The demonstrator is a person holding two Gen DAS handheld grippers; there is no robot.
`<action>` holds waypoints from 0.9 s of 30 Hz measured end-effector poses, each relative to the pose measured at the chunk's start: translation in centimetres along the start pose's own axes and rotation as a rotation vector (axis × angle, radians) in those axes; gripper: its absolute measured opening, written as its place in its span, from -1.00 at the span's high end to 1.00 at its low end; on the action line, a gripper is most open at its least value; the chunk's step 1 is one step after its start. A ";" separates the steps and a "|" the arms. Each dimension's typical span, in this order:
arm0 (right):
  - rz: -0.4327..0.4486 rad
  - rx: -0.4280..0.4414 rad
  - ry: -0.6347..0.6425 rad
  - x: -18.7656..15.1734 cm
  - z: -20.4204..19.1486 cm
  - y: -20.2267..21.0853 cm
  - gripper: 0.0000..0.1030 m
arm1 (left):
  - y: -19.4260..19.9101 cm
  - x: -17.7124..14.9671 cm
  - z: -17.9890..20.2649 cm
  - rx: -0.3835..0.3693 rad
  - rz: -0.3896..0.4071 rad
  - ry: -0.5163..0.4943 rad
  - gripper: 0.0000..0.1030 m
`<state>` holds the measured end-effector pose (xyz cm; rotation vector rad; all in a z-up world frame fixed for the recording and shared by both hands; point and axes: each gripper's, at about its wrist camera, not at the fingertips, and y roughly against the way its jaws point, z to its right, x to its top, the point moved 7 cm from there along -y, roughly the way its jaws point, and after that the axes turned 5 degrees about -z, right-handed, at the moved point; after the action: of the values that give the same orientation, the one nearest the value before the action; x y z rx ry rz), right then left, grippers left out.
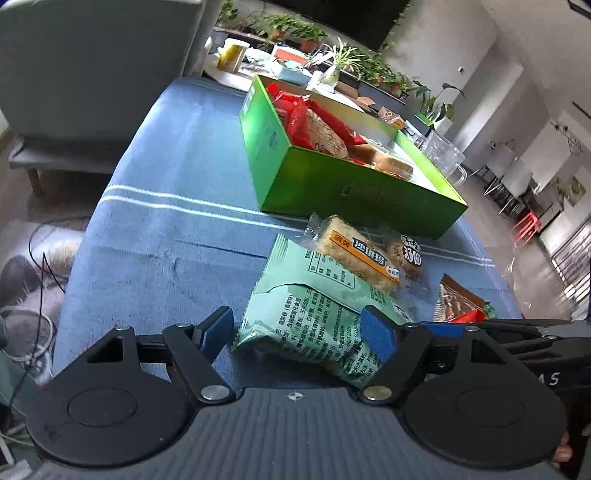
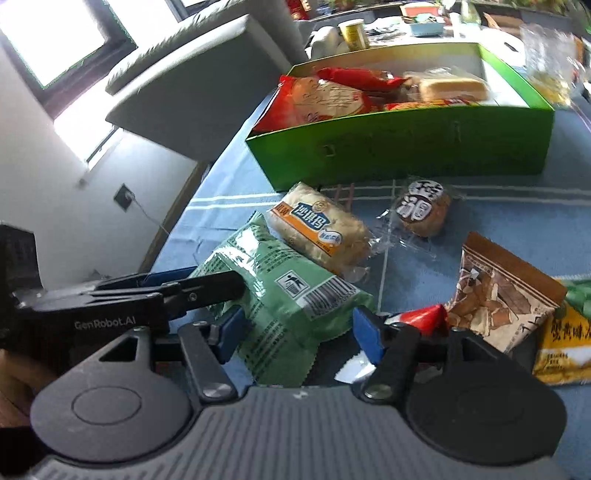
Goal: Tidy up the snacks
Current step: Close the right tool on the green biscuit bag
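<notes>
Pick-up step: both grippers, left gripper [image 1: 299, 332] and right gripper [image 2: 295, 328], straddle the green snack packet [image 1: 314, 314] unclamped, near the green box [image 1: 343, 184]; next, one closes and lifts it boxward.

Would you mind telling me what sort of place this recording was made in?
Probably an office lounge or a similar shared room. A blue-clothed table holds snacks and a green box, potted plants line a ledge behind, and chairs stand in an open area beyond.
</notes>
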<state>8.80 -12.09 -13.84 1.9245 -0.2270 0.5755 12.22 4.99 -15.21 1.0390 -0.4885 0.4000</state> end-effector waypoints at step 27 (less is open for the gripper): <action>-0.052 0.049 -0.167 2.2 2.2 -0.6 -0.65 | -0.7 -0.2 1.1 0.000 -0.029 -0.061 -0.41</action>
<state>11.62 -13.54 -13.94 2.0224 -0.2709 0.3890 12.20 3.63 -15.35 1.0599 -0.5270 0.3434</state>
